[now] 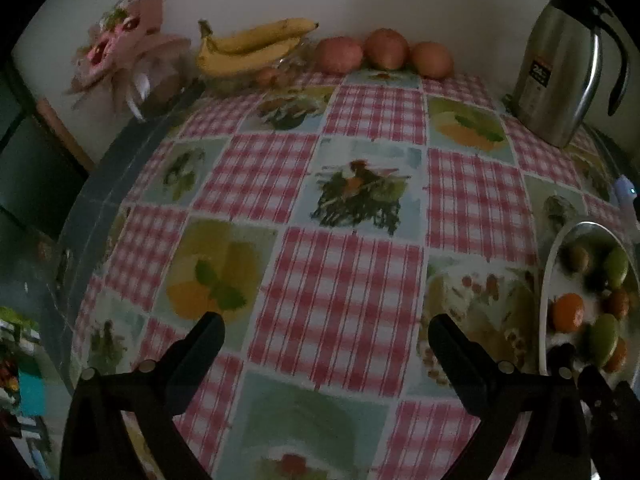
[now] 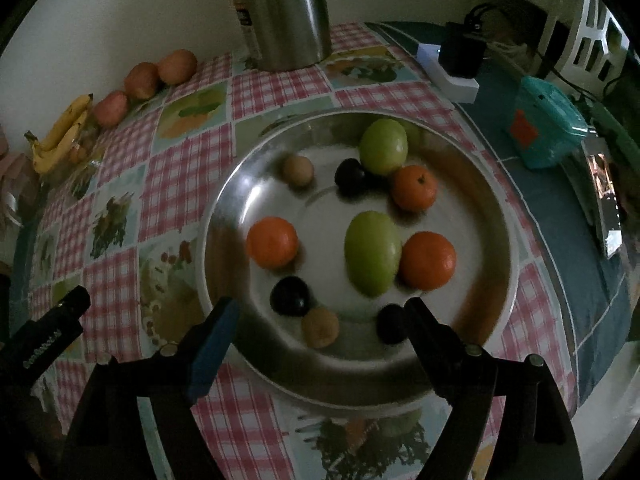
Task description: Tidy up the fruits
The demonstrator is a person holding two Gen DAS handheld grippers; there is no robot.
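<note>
While its jaws gape empty, right hand-held gripper point(image 2: 320, 322) overhangs fruit tray point(image 2: 496, 216).

Table point(image 1: 372, 280) with a red-check tablecloth point(image 1: 344, 264) printed with fruit pictures; bare blue edge on the left and right sides. Far edge by the wall: bunch of bananas point(image 1: 252, 46) on a glass dish point(image 1: 256, 76), then three reddish-orange round fruits point(image 1: 384, 50) in a row to its right. Far left: pink bouquet point(image 1: 120, 44). Far right: steel jug point(image 1: 560, 68). Near right: metal tray point(image 2: 492, 216) of mixed fruit. Right of the tray, on the blue part: white power strip point(image 2: 456, 80), teal box point(image 2: 548, 128).
</note>
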